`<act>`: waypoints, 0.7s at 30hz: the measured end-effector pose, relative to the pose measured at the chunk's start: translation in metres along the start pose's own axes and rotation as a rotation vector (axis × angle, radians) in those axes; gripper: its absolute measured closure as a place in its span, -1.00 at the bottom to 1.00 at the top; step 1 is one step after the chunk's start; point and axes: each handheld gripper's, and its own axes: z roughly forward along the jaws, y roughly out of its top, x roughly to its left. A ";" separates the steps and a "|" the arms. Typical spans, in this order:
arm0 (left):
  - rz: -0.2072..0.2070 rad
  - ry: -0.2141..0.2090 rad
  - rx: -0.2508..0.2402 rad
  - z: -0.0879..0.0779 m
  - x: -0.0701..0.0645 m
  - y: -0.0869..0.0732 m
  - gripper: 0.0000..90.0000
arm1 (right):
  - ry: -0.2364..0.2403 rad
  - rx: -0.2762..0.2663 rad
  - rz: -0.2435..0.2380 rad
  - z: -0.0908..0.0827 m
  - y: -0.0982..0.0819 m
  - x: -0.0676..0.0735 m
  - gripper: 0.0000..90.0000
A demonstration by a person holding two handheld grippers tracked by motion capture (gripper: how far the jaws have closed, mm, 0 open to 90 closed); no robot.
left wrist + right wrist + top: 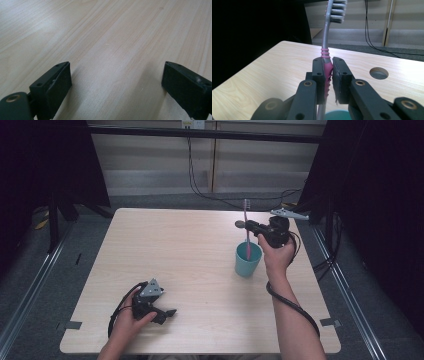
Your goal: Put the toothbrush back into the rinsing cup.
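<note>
A pink and grey toothbrush (247,227) stands upright, head up, its lower end inside a teal cup (248,260) on the right half of the table. My right gripper (248,226) is shut on the pink handle of the toothbrush (326,68) just above the cup's rim (337,115). The bristles (337,10) point up. My left gripper (167,314) rests on the table near the front left, held by a hand; its jaws stand wide apart in the left gripper view with only bare wood between its fingers (56,85).
The light wooden table (190,250) has a round cable hole (378,73) near its far edge. A grey clamp-like tool (289,213) lies at the far right corner. Cables hang behind the table. Dark curtains stand on both sides.
</note>
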 end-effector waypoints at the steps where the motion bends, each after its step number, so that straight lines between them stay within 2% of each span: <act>1: -0.001 0.000 -0.003 0.000 0.000 0.000 -0.80 | -0.001 0.001 -0.003 0.001 0.000 -0.001 0.81; 18: -0.001 0.002 -0.002 0.000 0.000 0.000 -0.80 | -0.048 0.010 -0.022 0.011 -0.012 -0.013 0.81; 21: -0.003 0.003 -0.004 0.000 0.000 0.000 -0.80 | -0.048 0.004 -0.013 0.011 -0.014 -0.015 0.81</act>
